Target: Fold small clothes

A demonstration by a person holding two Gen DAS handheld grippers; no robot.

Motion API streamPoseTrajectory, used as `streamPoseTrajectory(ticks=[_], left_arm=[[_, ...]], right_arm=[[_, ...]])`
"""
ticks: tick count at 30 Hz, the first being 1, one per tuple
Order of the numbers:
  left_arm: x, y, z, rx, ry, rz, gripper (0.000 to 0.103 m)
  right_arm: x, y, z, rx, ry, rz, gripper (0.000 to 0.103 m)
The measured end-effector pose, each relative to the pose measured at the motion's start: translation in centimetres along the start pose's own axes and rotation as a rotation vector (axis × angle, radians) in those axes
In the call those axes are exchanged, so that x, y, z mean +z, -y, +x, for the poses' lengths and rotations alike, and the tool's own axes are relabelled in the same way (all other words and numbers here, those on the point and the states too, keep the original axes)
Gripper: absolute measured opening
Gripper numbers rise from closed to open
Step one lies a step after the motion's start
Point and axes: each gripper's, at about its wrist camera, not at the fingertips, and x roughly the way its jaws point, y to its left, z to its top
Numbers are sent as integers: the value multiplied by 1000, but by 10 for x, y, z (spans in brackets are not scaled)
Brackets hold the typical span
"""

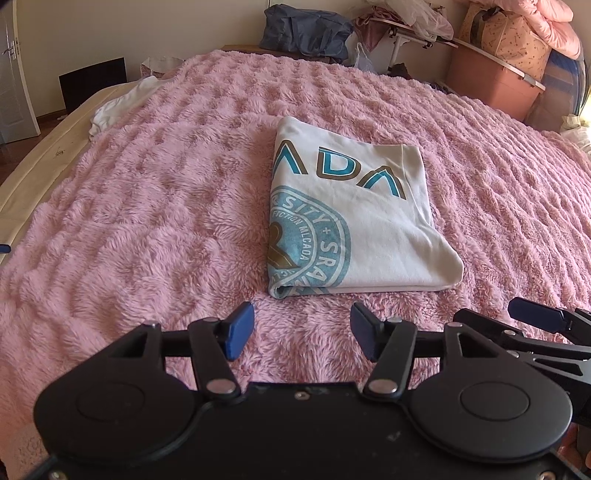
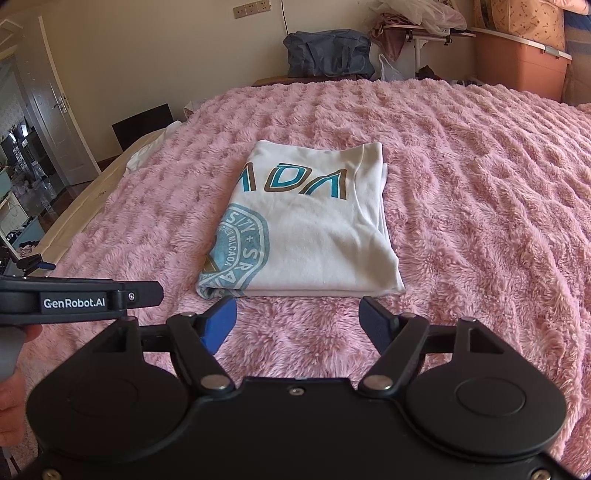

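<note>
A white T-shirt (image 1: 354, 206) with teal and brown print lies folded into a neat rectangle on the pink fluffy blanket (image 1: 147, 221). It also shows in the right wrist view, the T-shirt (image 2: 314, 229) flat in the middle of the bed. My left gripper (image 1: 301, 328) hovers just short of the shirt's near edge, open, with nothing between its blue pads. My right gripper (image 2: 297, 321) sits likewise near the same edge, open and empty. The right gripper's finger (image 1: 535, 319) shows at the left view's right side. The left gripper's body (image 2: 81, 299) shows at the right view's left side.
A crumpled white garment (image 1: 118, 103) lies at the blanket's far left edge. Beyond the bed stand a dark blue bag (image 1: 306, 29), an orange storage box (image 1: 495, 81) and piled bedding. A white door (image 2: 55, 110) is at the left. A person's hand (image 2: 14, 369) holds a grip.
</note>
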Motion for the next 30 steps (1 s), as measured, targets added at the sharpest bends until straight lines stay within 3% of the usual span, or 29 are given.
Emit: streamPoseTrajectory(ticks=[30], left_arm=[[-2, 0, 8, 16, -28, 8, 62]], right_arm=[[-1, -1, 5, -7, -24, -2, 79]])
